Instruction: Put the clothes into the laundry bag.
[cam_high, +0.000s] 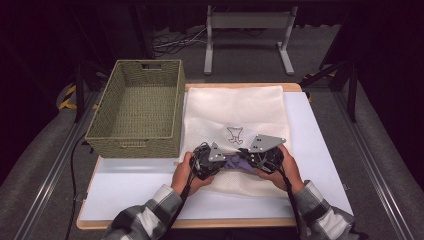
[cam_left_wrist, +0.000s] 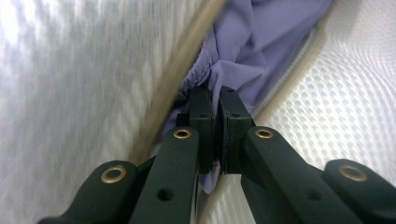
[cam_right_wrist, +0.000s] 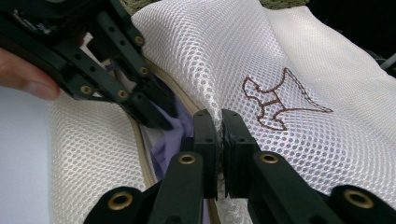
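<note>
High view: both grippers meet at the near edge of the white mesh laundry bag (cam_high: 232, 112), right of the wicker basket (cam_high: 136, 107).
Left gripper view: left gripper (cam_left_wrist: 217, 95) clamped on soft, limp purple garment (cam_left_wrist: 261, 42) at the bag's mouth.
Right gripper view: right gripper (cam_right_wrist: 218, 122) pinching the light, floppy mesh rim; best gripped at the hem.

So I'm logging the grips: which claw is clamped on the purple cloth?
The left claw: it pinches the purple cloth, while the right claw grips the white mesh bag.
</note>
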